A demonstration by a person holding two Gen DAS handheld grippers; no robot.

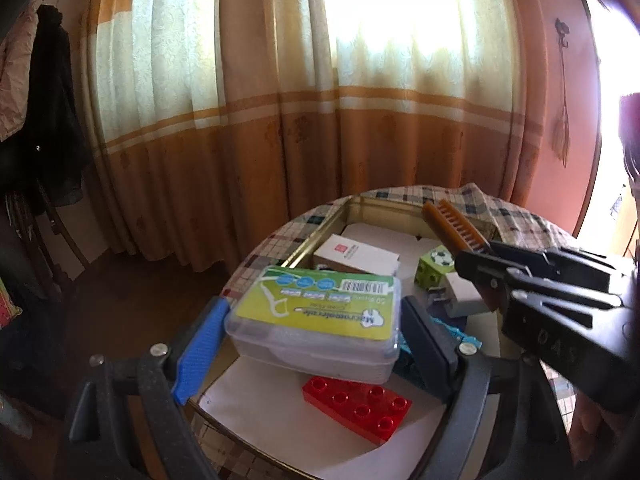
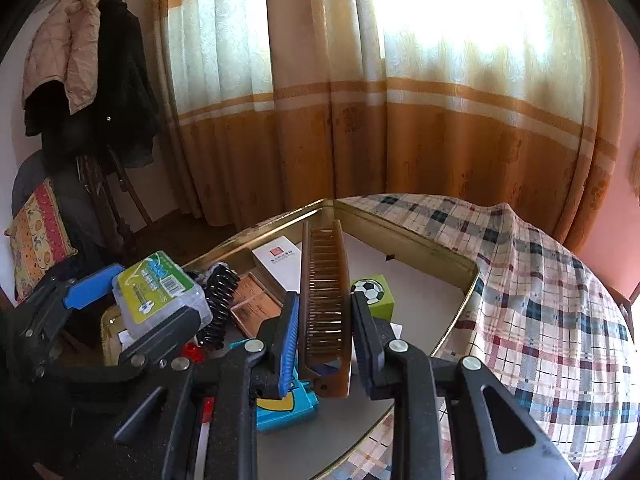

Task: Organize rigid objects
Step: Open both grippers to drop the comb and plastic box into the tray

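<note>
My left gripper (image 1: pixel 312 320) is shut on a clear floss-pick box with a green label (image 1: pixel 320 316) and holds it above the gold-rimmed tray (image 1: pixel 316 236). My right gripper (image 2: pixel 324 320) is shut on a brown comb (image 2: pixel 326 300), which points away over the tray (image 2: pixel 400 236). In the left wrist view the comb (image 1: pixel 452 228) and right gripper (image 1: pixel 480 276) show at the right. In the right wrist view the floss box (image 2: pixel 160 296) and left gripper (image 2: pixel 144 312) show at the left.
In the tray lie a red brick (image 1: pixel 360 404), a white box (image 1: pixel 356 256), a green football cube (image 1: pixel 434 266), a grey-white block (image 1: pixel 460 296), a blue toy (image 2: pixel 288 404) and a black hair clip (image 2: pixel 218 304). A plaid cloth (image 2: pixel 540 320) covers the table. Curtains hang behind.
</note>
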